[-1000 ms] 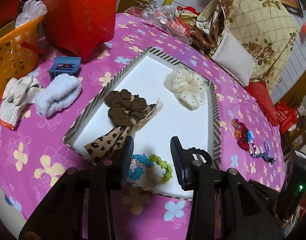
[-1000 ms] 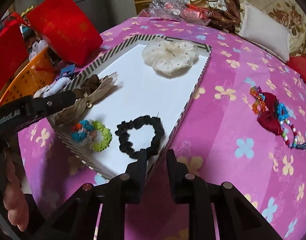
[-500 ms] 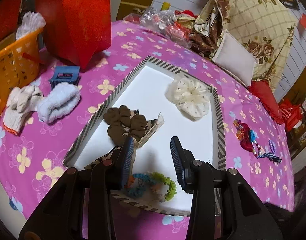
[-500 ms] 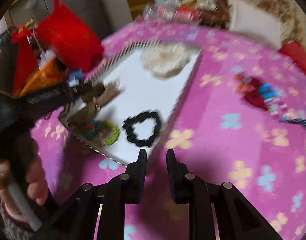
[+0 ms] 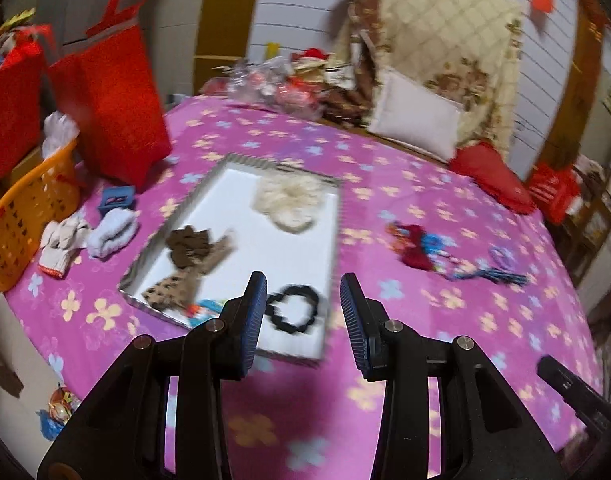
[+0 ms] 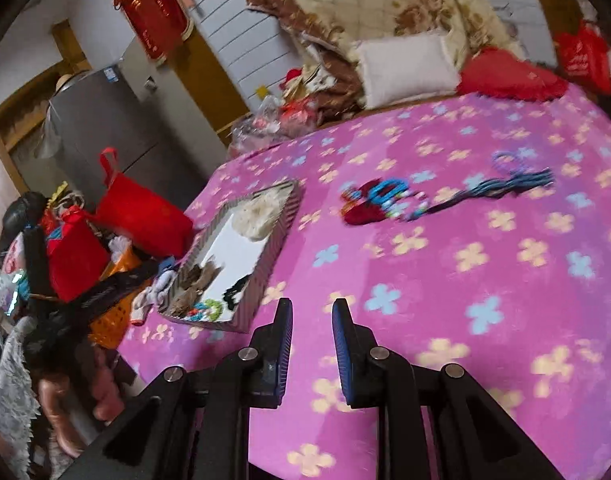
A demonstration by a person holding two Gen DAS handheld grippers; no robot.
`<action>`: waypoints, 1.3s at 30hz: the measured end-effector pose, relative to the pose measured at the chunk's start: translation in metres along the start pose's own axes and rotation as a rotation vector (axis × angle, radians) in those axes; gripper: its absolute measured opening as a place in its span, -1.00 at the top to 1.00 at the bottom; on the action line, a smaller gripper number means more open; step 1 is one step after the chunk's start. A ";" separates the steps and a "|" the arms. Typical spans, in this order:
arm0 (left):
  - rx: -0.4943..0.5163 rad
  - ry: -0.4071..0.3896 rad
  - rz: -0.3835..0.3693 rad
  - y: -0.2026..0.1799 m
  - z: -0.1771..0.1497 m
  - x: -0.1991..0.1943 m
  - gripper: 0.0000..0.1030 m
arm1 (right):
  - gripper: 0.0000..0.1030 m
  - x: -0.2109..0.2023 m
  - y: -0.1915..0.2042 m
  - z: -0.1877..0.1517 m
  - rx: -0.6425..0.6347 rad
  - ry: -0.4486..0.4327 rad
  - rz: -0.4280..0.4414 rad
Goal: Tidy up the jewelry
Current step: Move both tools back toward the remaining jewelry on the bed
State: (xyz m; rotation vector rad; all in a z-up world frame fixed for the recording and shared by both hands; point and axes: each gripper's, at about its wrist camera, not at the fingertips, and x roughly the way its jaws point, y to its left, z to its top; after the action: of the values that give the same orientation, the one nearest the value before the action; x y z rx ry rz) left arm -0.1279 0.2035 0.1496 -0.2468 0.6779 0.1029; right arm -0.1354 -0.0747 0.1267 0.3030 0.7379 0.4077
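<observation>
A white tray with a striped rim (image 5: 334,216) (image 6: 279,232) lies on the pink flowered cloth. It holds a cream scrunchie (image 5: 289,202), a brown bow (image 5: 189,246), a leopard-print piece (image 5: 167,290), a bead bracelet (image 5: 203,308) and a black scrunchie (image 5: 293,310). A red bow with beads (image 5: 415,246) (image 6: 371,204) and a blue tassel (image 5: 491,272) (image 6: 509,184) lie on the cloth to the right of the tray. My left gripper (image 5: 301,312) is open and empty above the tray's near end. My right gripper (image 6: 311,340) is open and empty, above bare cloth right of the tray.
An orange basket (image 5: 17,216), red bags (image 5: 113,104), white gloves (image 5: 63,240), a rolled white cloth (image 5: 113,234) and a small blue stool (image 5: 115,200) stand left of the tray. Pillows and a quilt (image 5: 417,120) crowd the far edge. The right gripper shows at lower right (image 5: 573,392).
Both grippers have pulled back and risen from the tray. The right gripper has swung right, away from the black scrunchie, which stays in the tray. The views are motion-blurred.
</observation>
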 end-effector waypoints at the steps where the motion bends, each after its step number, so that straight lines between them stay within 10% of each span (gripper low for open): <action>1: 0.013 -0.008 -0.005 -0.009 0.001 -0.010 0.28 | 0.63 -0.012 -0.001 0.003 -0.018 -0.022 -0.036; 6: 0.075 -0.089 -0.019 -0.042 0.003 -0.077 0.21 | 0.49 -0.081 -0.027 0.007 -0.003 -0.131 -0.141; 16: 0.095 -0.278 0.033 -0.054 0.001 -0.145 -0.67 | 0.16 -0.179 -0.100 0.003 0.103 -0.319 -0.382; 31: 0.176 -0.017 0.040 -0.065 -0.036 -0.035 -0.74 | 0.16 -0.040 -0.132 -0.024 0.092 0.044 -0.340; 39: 0.164 0.073 0.009 -0.063 -0.050 0.013 -0.74 | 0.16 0.024 -0.162 0.024 0.111 0.094 -0.368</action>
State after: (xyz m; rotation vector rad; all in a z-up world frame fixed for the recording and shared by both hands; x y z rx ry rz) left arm -0.1372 0.1294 0.1158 -0.0905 0.7559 0.0466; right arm -0.0621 -0.2088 0.0635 0.2464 0.8906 0.0324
